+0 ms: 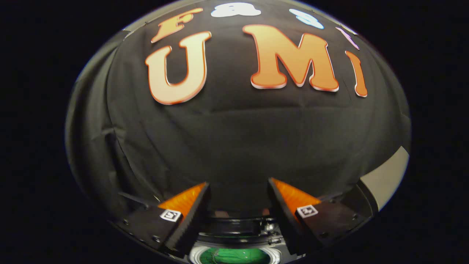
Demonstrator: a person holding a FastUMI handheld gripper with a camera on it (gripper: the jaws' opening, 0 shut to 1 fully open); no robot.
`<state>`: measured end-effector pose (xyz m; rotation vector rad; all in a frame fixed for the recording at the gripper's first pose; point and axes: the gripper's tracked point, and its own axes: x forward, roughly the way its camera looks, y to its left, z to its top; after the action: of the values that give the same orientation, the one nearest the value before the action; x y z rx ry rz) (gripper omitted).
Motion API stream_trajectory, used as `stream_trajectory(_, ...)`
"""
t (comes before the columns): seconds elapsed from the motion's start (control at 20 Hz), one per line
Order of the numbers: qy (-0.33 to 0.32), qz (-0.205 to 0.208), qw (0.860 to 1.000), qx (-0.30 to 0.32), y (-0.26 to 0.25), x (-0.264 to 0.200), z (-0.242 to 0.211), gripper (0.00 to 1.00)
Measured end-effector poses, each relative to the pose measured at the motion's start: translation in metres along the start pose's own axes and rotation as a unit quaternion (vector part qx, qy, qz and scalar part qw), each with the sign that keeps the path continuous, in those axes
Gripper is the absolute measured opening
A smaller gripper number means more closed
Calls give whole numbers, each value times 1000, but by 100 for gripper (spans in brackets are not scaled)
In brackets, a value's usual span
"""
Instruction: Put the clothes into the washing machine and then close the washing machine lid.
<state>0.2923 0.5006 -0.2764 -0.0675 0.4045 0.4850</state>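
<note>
My gripper [239, 183] is open, its two orange-and-black fingers spread wide with nothing between them. It is held high and faces the black cloth wall. Low between the fingers, close under the gripper, I see the round opening of the washing machine, with a white ring [197, 253] around it. Something green [234, 256] lies inside that opening; I cannot tell if it is clothing. A dark curved band [234, 229] sits just behind the ring; whether it is the raised lid is unclear. The rest of the machine is hidden below the fingers.
The black cloth wall [234, 139] stands ahead, beyond the fingers. A pale grey panel [384, 179] shows past the right finger, next to a dark frame edge.
</note>
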Motion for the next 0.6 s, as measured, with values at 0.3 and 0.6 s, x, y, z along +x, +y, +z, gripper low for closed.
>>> stream_trajectory(0.3,-19,-1,1000,12,1,-5,2,98)
stream_trajectory(0.6,-24,5,1000,7,1,-34,-7,98)
